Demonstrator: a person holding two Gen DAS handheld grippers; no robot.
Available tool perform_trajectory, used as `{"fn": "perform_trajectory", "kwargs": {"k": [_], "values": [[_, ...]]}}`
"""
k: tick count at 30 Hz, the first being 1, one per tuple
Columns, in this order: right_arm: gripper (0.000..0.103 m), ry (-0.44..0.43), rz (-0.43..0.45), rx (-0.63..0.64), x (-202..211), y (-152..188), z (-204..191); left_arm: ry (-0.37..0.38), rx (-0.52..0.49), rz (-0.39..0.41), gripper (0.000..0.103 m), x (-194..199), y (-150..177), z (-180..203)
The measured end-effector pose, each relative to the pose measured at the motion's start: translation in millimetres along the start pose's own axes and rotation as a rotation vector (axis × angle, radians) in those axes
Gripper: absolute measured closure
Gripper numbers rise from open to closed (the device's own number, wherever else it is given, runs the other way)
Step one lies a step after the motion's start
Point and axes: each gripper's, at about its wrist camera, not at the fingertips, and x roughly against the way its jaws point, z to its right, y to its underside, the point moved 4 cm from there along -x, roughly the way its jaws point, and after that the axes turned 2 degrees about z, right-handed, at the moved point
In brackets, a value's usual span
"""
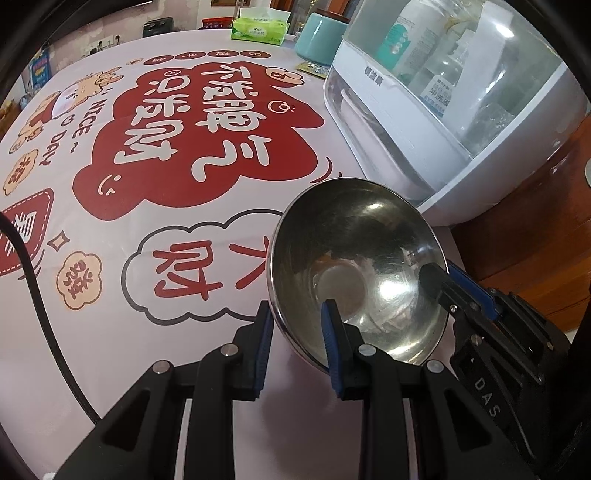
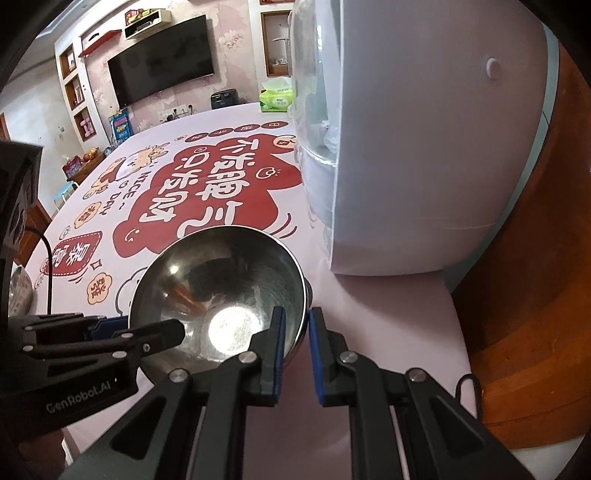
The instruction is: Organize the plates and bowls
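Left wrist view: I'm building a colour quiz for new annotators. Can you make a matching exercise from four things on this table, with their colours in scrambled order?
Things:
1. steel bowl
2. tissue box
3. jar
4. cabinet

Colours:
A. teal
B. shiny silver
C. green
D. white with a clear cover

Pairs: 1-B, 2-C, 3-A, 4-D
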Motion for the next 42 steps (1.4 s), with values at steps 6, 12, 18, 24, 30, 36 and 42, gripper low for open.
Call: {"fn": "perform_trajectory", "kwargs": {"k": [6,12,18,24,30,36,42], "values": [[0.093,-0.003,-0.007,0.009,2,0,1,0.000,-0.002,0.002,0.080,2,2,-1],[0.094,-0.010,-0.012,-0.002,9,2,3,-0.003,0.016,0.002,0.085,9,5,-3],[0.094,-0.014,0.005,-0.005,24,2,0,-0.005,0.014,0.033,0.086,24,7,1],[0.094,-0.025,0.034,-0.007,45,0,-1,0.011,0.030,0.044,0.086,42,11,4],[0.094,-0.036,0.059,-0.002,66,1,-4,0.015,0.030,0.066,0.086,63,18,9],[0.095,-0.048,0.087,0.005,91,2,-7,0.021,0.027,0.094,0.087,87,25,15],[0.094,-0.060,0.107,0.015,118,9,-6,0.024,0.021,0.119,0.087,111,36,23]]}}
